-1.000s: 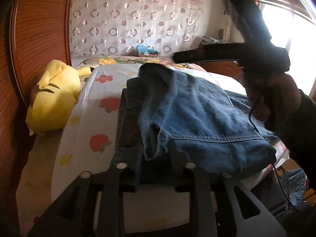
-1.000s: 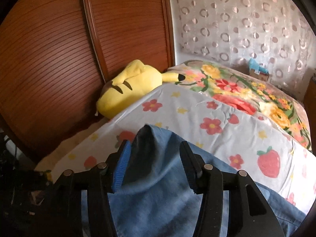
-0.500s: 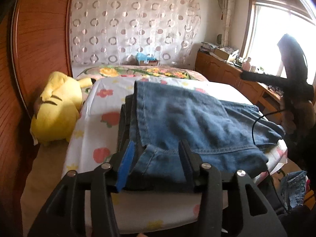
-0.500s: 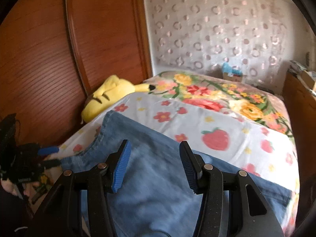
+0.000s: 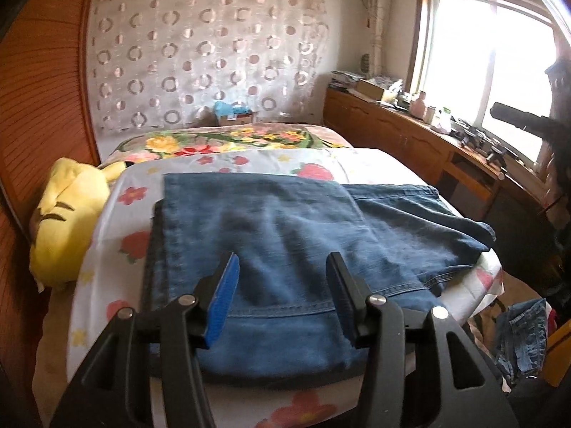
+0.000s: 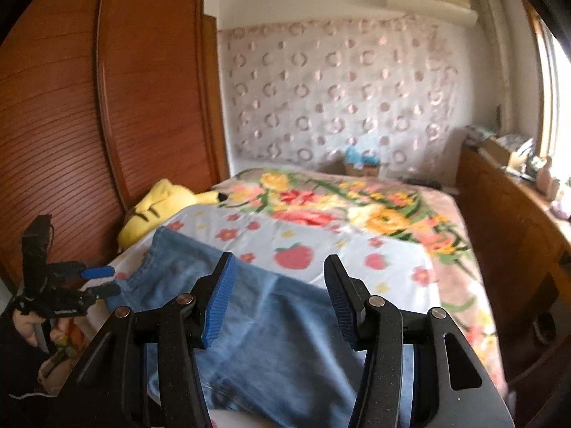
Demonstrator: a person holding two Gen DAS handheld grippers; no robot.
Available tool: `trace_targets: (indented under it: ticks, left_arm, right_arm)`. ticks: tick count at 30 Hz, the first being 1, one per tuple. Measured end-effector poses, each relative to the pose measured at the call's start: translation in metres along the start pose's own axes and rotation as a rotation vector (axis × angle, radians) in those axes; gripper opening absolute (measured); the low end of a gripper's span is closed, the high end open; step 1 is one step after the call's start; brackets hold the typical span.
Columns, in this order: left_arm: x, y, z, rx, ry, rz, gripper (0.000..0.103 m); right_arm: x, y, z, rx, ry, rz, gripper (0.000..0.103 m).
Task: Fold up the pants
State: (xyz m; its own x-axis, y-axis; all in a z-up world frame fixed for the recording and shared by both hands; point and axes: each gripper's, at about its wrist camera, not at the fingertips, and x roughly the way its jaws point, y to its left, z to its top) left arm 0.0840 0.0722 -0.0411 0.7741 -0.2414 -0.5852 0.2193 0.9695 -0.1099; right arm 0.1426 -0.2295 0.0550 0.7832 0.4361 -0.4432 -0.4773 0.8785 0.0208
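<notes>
Two tongs are standing spread and empty over a pair of jeans (image 5: pixel 285 235) that is lying folded on the bed (image 5: pixel 107 249). In the left wrist view the left tongs (image 5: pixel 282 296) are hovering at the lower centre of the frame with nothing between the blue pads (image 5: pixel 223 303), while the jeans are filling the middle of the picture, one layer resting on another, the upper hem nearest the camera. In the right wrist view the right tongs (image 6: pixel 278 299) are likewise gaping above the lighter denim at the bottom of the frame; the left tongs are showing again at the lower left edge, held clear of the cloth. Both tools are probably being kept apart from the fabric so that the fold can settle flat and be inspected before any further fold. A yellow plush toy (image 5: pixel 67 221) is lying at the left edge of the bed beside the wooden wardrobe (image 6: pixel 107 125). Compared with one second ago, the left tongs are no longer pinching the hem and the right tongs are no longer carrying the cloth across; both are drawing back and upward, so that more of the room and the window (image 5: pixel 481 71) is coming into view.
</notes>
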Motion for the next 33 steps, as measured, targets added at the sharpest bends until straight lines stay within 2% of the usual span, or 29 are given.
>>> trace_targets:
  ticks: [5, 11, 14, 18, 27, 33]
  left_arm:
    - [0.009, -0.022, 0.008, 0.018, -0.006, -0.029, 0.05]
    - [0.023, -0.046, 0.011, 0.036, 0.017, -0.035, 0.05]
    - [0.033, -0.054, 0.007, 0.041, 0.035, -0.04, 0.05]
    - [0.048, -0.064, -0.001, 0.05, 0.072, -0.038, 0.05]
    - [0.084, -0.073, -0.025, 0.041, 0.169, -0.016, 0.05]
    - [0.091, -0.073, -0.034, 0.019, 0.16, -0.004, 0.05]
  right_arm:
    - [-0.031, -0.024, 0.003, -0.004, -0.015, -0.066, 0.052]
    - [-0.04, -0.053, -0.019, 0.032, 0.01, -0.116, 0.052]
    - [-0.037, -0.066, -0.039, 0.066, 0.025, -0.116, 0.053]
    - [-0.024, -0.079, -0.068, 0.09, 0.071, -0.136, 0.058]
    - [0.003, -0.086, -0.123, 0.153, 0.166, -0.16, 0.06]
    - [0.009, -0.096, -0.147, 0.204, 0.195, -0.187, 0.06]
